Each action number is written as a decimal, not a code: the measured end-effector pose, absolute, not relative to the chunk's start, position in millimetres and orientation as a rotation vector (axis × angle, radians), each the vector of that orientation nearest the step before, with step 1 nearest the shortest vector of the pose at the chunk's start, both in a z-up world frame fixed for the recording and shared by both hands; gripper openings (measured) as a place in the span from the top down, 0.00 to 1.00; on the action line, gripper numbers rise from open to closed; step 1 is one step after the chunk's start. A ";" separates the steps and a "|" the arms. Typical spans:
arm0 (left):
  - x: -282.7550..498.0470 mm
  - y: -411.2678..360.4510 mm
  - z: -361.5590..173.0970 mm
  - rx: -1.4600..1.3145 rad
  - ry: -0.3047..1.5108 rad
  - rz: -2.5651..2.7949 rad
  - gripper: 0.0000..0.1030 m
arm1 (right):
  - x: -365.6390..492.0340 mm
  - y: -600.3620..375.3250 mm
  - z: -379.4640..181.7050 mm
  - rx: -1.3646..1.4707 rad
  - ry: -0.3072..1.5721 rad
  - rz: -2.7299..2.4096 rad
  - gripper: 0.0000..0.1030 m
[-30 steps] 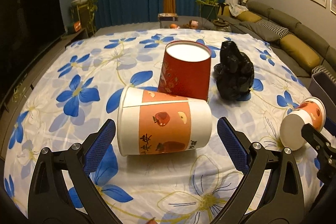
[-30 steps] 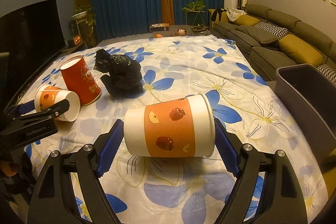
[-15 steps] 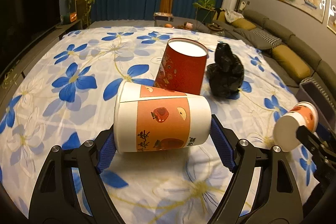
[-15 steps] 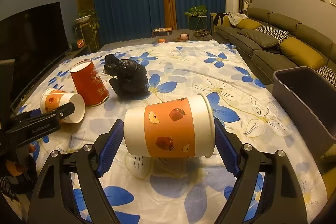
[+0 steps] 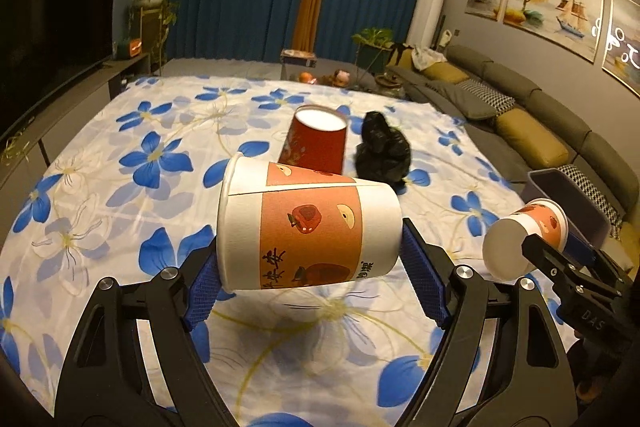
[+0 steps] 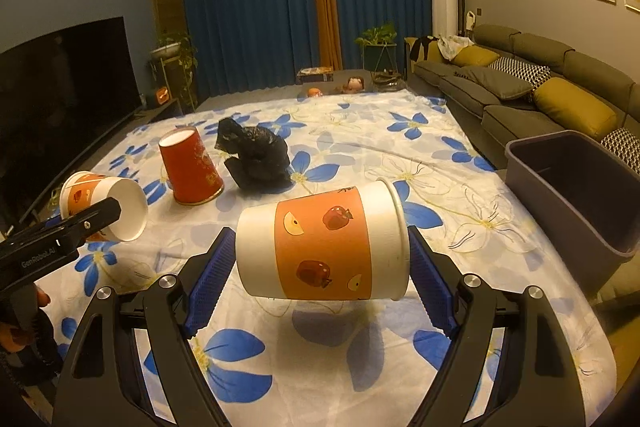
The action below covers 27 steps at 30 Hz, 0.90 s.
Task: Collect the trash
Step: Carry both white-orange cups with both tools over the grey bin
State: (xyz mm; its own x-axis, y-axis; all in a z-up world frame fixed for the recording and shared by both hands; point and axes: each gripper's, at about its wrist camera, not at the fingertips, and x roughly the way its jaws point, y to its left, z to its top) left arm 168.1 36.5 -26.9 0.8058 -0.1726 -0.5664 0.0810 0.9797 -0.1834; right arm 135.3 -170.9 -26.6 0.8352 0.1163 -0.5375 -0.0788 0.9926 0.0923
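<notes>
1. A floral cloth [image 6: 400, 131], white with blue flowers, is covering the broad flat surface under everything; whether a tabletop or a bed is lying beneath it cannot be told.
2. A grey bin [image 6: 576, 203] is standing open at the right edge of the cloth, beside the sofa [image 6: 532, 87].
3. The left gripper [image 5: 310, 267] is carrying a white-and-orange paper cup [image 5: 308, 231] sideways, its rim toward the left, lifted clear of the cloth with its shadow falling below. The blue fingers [image 5: 424, 283] are clenching on both ends of it.
4. The right gripper [image 6: 320, 259] is carrying a second paper cup [image 6: 324, 247] of the same fruit print, also sideways, rim toward the right, raised above the cloth. Its blue fingers [image 6: 212, 275] are grasping the cup's base and rim.
5. A crumpled black plastic bag [image 6: 256, 159] is sitting on the cloth, just beside the red cup.
6. A red paper cup [image 6: 190, 167] is leaning mouth-down on the cloth, its white base facing up, between the bag and the left gripper's cup as seen from the right wrist.
</notes>
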 end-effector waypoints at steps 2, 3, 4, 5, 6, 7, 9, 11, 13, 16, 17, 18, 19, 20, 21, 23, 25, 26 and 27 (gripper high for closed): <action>165.0 31.4 -22.5 -0.146 0.611 -0.145 0.23 | 131.0 -174.5 -22.5 0.069 0.561 0.102 0.22; 164.4 29.2 -20.7 -0.142 0.607 -0.150 0.23 | 128.5 -176.9 -20.0 0.069 0.553 0.100 0.22; 163.2 26.7 -19.2 -0.137 0.604 -0.155 0.23 | 126.6 -179.2 -18.2 0.070 0.546 0.097 0.22; 162.6 23.1 -17.2 -0.132 0.601 -0.161 0.23 | 125.2 -181.3 -16.5 0.070 0.540 0.095 0.22; 162.3 20.3 -15.6 -0.129 0.599 -0.167 0.23 | 123.3 -183.8 -15.0 0.071 0.533 0.091 0.22; 161.6 17.6 -14.1 -0.127 0.598 -0.174 0.23 | 121.6 -188.1 -12.3 0.073 0.523 0.084 0.22; 162.7 9.6 -10.6 -0.123 0.596 -0.193 0.23 | 118.8 -194.8 -9.0 0.079 0.512 0.074 0.22; 163.9 -0.1 -7.1 -0.115 0.591 -0.214 0.23 | 117.4 -203.8 -5.3 0.086 0.500 0.060 0.22; 166.9 -10.7 -3.8 -0.102 0.583 -0.234 0.23 | 116.6 -212.7 -2.5 0.091 0.490 0.043 0.22; 171.5 -30.0 0.2 -0.083 0.572 -0.265 0.23 | 115.6 -227.0 1.7 0.100 0.475 0.018 0.22; 173.9 -38.6 1.8 -0.077 0.568 -0.281 0.23 | 115.6 -231.4 2.7 0.102 0.471 0.012 0.22; 175.7 -45.0 2.5 -0.073 0.567 -0.294 0.23 | 115.4 -236.9 4.3 0.105 0.464 0.002 0.22; 177.3 -50.0 2.8 -0.070 0.566 -0.304 0.23 | 115.6 -241.6 5.7 0.106 0.459 -0.006 0.22; 179.9 -58.5 4.2 -0.065 0.564 -0.322 0.23 | 115.5 -246.2 6.7 0.108 0.454 -0.014 0.22; 181.4 -65.1 5.1 -0.062 0.563 -0.336 0.23 | 115.1 -251.0 7.6 0.110 0.450 -0.023 0.22; 185.5 -79.6 7.6 -0.051 0.558 -0.369 0.23 | 115.9 -262.4 10.6 0.113 0.439 -0.046 0.22; 189.1 -93.9 10.8 -0.036 0.546 -0.394 0.23 | 116.4 -274.5 13.1 0.116 0.428 -0.073 0.22; 191.5 -103.3 13.3 -0.028 0.539 -0.413 0.23 | 116.6 -279.8 14.2 0.116 0.424 -0.085 0.22; 193.3 -111.4 15.1 -0.022 0.532 -0.431 0.23 | 116.8 -285.9 15.2 0.118 0.419 -0.099 0.22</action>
State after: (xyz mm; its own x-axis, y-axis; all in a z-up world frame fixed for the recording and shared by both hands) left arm 193.3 -111.4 15.1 0.7746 -0.4033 -0.4872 0.3921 0.9106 -0.1305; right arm 116.8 -285.9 15.2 0.9089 -0.0716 -0.4108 0.1201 0.9884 0.0933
